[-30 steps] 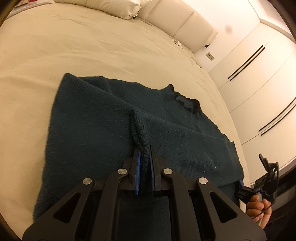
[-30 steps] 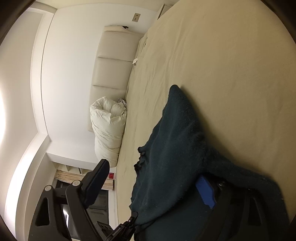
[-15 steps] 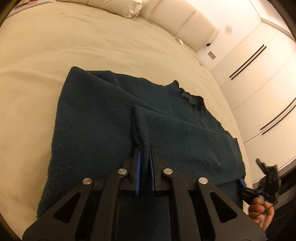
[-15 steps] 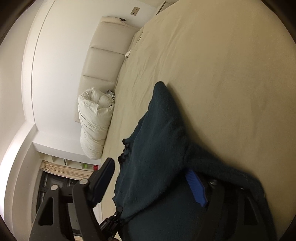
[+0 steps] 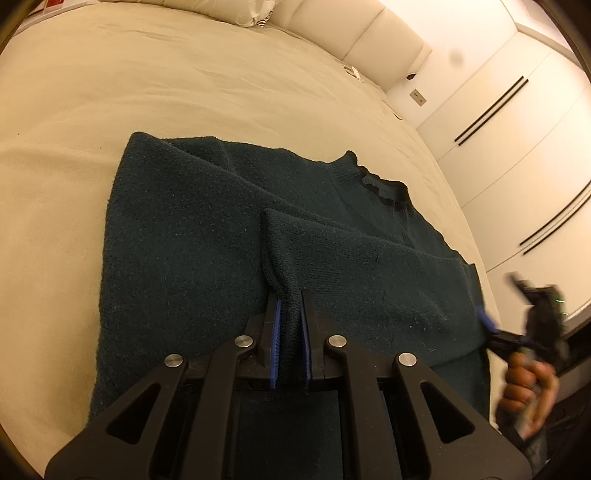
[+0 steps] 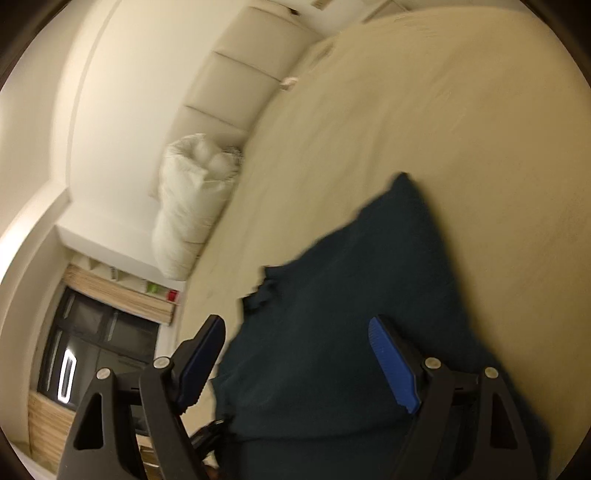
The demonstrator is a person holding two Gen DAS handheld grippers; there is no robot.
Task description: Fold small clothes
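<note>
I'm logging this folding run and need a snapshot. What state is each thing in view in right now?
Sweater: lying flat on the bed, one sleeve folded across the body.
Sleeve cuff: pinched in the left tongs.
Left tongs: shut on the cuff.
Right tongs: not gripping, jaws closing, pads apart over the sweater's edge.
Bed: sheet smooth, sweater on it.
Pillow: bunched against the headboard.

Ahead of me the beige bed (image 5: 184, 92) spreads wide. At my one o'clock its padded cream headboard (image 5: 354, 33) meets the wall, a rumpled white pillow (image 6: 192, 206) lying against it. At three o'clock stand white wardrobe doors (image 5: 517, 140) with thin black handles.
</note>
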